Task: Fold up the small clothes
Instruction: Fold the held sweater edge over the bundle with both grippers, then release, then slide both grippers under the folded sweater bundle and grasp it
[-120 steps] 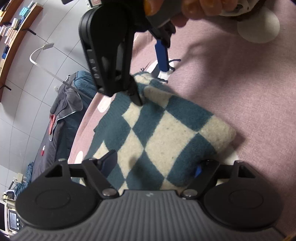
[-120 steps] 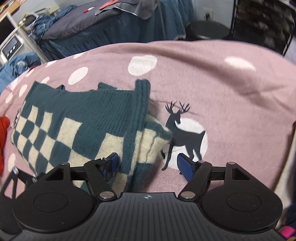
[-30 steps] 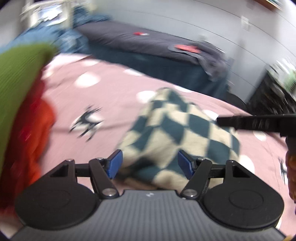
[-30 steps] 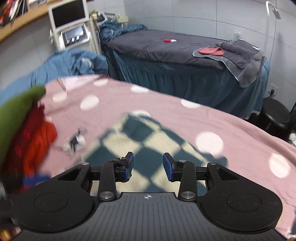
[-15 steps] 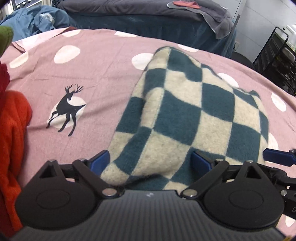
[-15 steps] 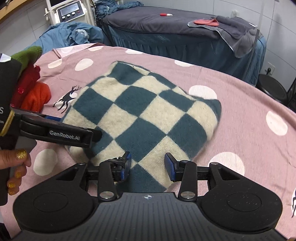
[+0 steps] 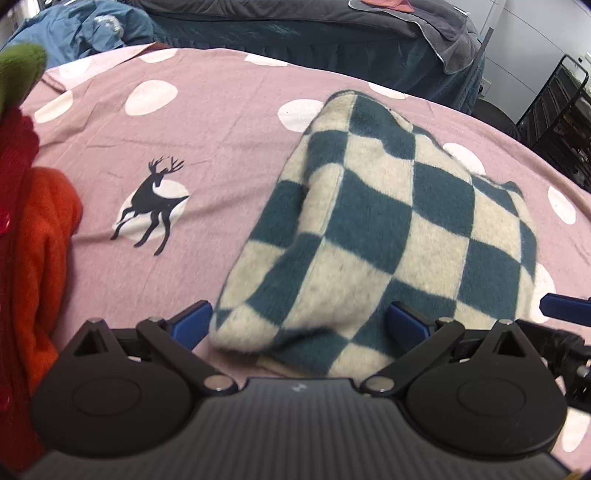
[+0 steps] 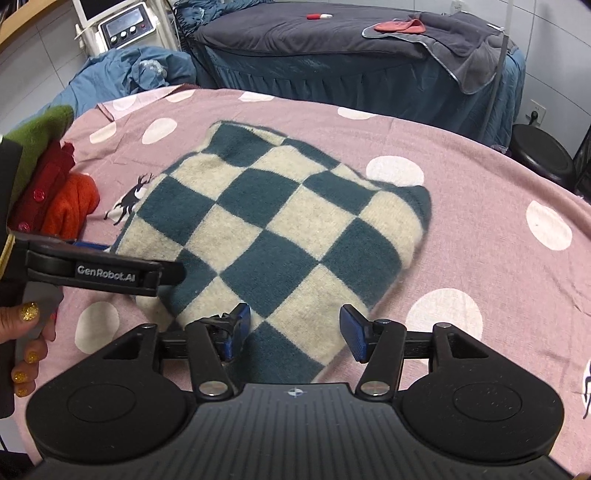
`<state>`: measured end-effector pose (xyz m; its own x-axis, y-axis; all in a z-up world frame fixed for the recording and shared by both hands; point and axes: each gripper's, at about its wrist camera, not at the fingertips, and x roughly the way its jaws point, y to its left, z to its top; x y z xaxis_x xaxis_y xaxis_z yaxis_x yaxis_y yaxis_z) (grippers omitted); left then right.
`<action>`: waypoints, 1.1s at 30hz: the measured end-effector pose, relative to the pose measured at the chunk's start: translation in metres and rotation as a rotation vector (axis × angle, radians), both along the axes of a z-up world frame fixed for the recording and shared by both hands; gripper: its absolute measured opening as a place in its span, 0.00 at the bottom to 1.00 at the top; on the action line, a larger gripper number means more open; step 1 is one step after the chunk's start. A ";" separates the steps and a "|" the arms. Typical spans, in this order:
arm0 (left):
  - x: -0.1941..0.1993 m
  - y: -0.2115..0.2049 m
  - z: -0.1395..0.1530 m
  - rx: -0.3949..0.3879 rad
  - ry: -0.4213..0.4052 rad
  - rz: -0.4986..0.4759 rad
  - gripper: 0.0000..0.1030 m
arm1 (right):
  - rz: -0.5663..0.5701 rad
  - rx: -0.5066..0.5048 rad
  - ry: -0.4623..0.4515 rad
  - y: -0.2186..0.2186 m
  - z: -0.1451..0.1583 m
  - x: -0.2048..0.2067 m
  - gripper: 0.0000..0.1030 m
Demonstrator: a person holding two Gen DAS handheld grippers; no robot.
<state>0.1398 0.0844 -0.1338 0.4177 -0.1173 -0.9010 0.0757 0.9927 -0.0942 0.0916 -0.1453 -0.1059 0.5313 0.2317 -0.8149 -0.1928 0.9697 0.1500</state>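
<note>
A folded teal-and-cream checked sweater (image 7: pixel 373 229) lies on the pink spotted sheet (image 7: pixel 221 122); it also shows in the right wrist view (image 8: pixel 280 236). My left gripper (image 7: pixel 301 323) is open, its blue pads straddling the sweater's near left edge. My right gripper (image 8: pixel 295 330) is open, its pads over the sweater's near corner. The left gripper's body (image 8: pixel 103 271) shows in the right wrist view, at the sweater's left edge. One right fingertip (image 7: pixel 565 304) shows in the left wrist view.
A stack of folded clothes, orange (image 7: pixel 44 236), red and green (image 8: pixel 40 133), sits at the left of the sheet. A dark treatment bed (image 8: pixel 351 40) with a grey towel stands behind. A machine (image 8: pixel 118 27) and blue bedding (image 8: pixel 129 74) are at back left.
Both grippers swung back to face the folded sweater and came down at its near edge. The right gripper's jaws have opened wider in the last half second.
</note>
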 end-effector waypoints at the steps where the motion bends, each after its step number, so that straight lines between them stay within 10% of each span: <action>1: -0.003 0.003 0.002 -0.024 0.002 0.015 1.00 | -0.007 0.010 0.000 -0.004 0.002 -0.001 0.89; 7: -0.041 0.036 -0.001 -0.351 0.064 0.169 0.99 | -0.159 0.253 0.032 -0.050 0.004 -0.010 1.00; 16: -0.064 0.029 -0.037 -0.445 0.154 0.208 0.99 | -0.376 0.576 0.197 -0.086 -0.036 -0.029 1.00; 33: -0.073 0.052 -0.069 -0.736 0.063 0.445 1.00 | -0.562 0.776 0.234 -0.094 -0.057 -0.049 1.00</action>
